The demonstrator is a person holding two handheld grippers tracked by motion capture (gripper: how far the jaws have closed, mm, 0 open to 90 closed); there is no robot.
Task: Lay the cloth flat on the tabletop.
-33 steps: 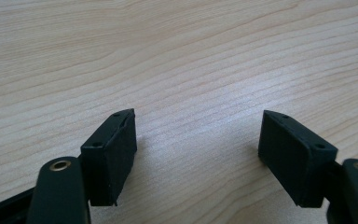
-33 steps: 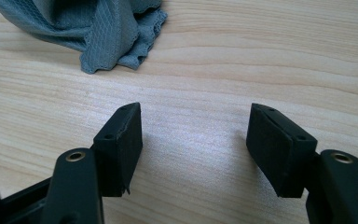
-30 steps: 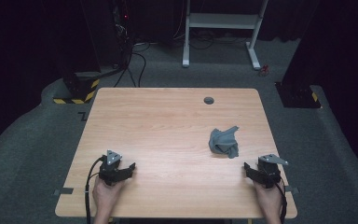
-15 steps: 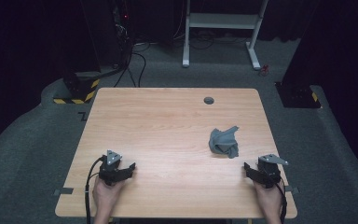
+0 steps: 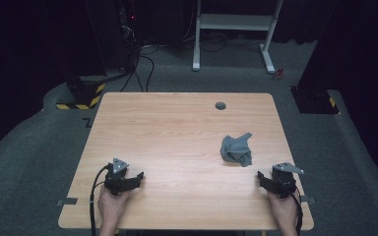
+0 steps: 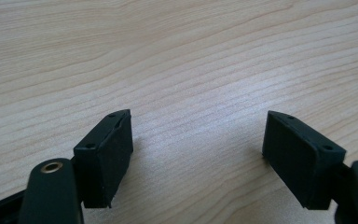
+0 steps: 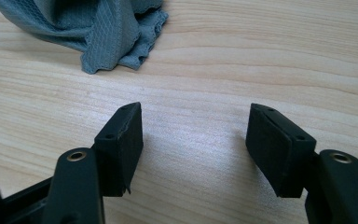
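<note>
Resting on the near edge of a wooden table (image 5: pixel 177 132), two hand-held grippers wait with nothing yet in their grasp. A person's hands come in from the bottom of the high view, the left gripper (image 5: pixel 128 180) at the near left corner and the right gripper (image 5: pixel 270 181) at the near right corner, well apart from each other. Both have their jaws spread wide, bare wood between them. The thing to be handled appears to be a crumpled grey cloth (image 5: pixel 236 149), lying in a loose heap just ahead of the right gripper and slightly toward the left one; it is far across the table from the left gripper. Judging by this, the work has barely started: the cloth is untouched and still bunched, and reaching, gripping and whatever spreading or folding is intended all remain. The right gripper view shows what the high view cannot: the cloth (image 7: pixel 93 32) has a fine woven mesh texture and a rippled hem, and it sits ahead and to the left of the jaws, not touching them. The left gripper view shows plain wood grain (image 6: pixel 177 60) ahead of its jaws. The high view alone reveals a small dark round fitting (image 5: pixel 220 105) at the table's far edge.
</note>
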